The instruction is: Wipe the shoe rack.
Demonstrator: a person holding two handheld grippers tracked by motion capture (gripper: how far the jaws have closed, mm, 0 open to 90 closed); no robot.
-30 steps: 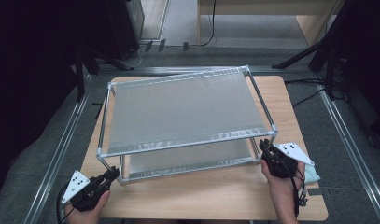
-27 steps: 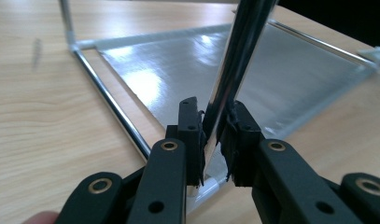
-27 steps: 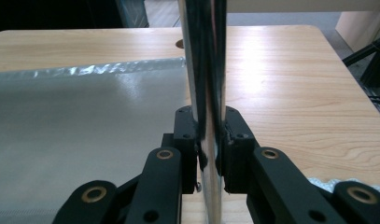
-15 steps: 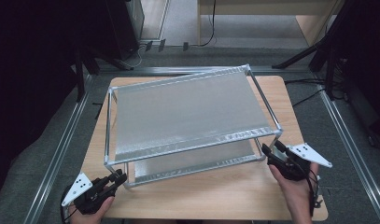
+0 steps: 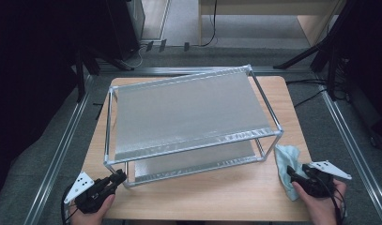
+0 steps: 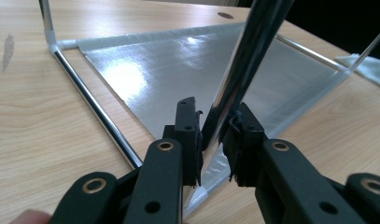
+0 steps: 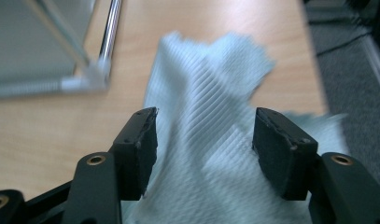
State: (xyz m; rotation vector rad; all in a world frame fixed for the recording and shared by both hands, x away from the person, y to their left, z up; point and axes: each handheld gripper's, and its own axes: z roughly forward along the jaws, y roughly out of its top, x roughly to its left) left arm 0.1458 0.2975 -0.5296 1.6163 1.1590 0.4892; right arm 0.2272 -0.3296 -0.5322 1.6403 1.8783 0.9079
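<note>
A two-shelf rack [image 5: 179, 112] of chrome tubes with grey shelves stands on the wooden table [image 5: 217, 197]. My left gripper [image 5: 119, 176] is at the rack's front left corner. In the left gripper view the left gripper [image 6: 214, 126] has just been closing and is shut on the upright chrome post [image 6: 253, 46] above the lower shelf [image 6: 187, 70]. A light blue cloth [image 5: 285, 157] lies crumpled by the rack's front right corner. My right gripper [image 5: 292, 178] sits over the cloth's near end. In the right gripper view the right gripper [image 7: 204, 135] has just been opening, and the cloth [image 7: 211, 84] lies between and below its pads, unpressed.
The rack's front right foot [image 7: 92, 77] is just left of the cloth. Bare wood runs along the table's front edge between my two hands. Metal rails [image 5: 62, 150] flank the table, and dark equipment stands at the far left.
My right gripper has let go of the rack's front right corner, moved right and toward me, and opened over the cloth. The cloth is now uncovered. The left gripper stayed on its post.
</note>
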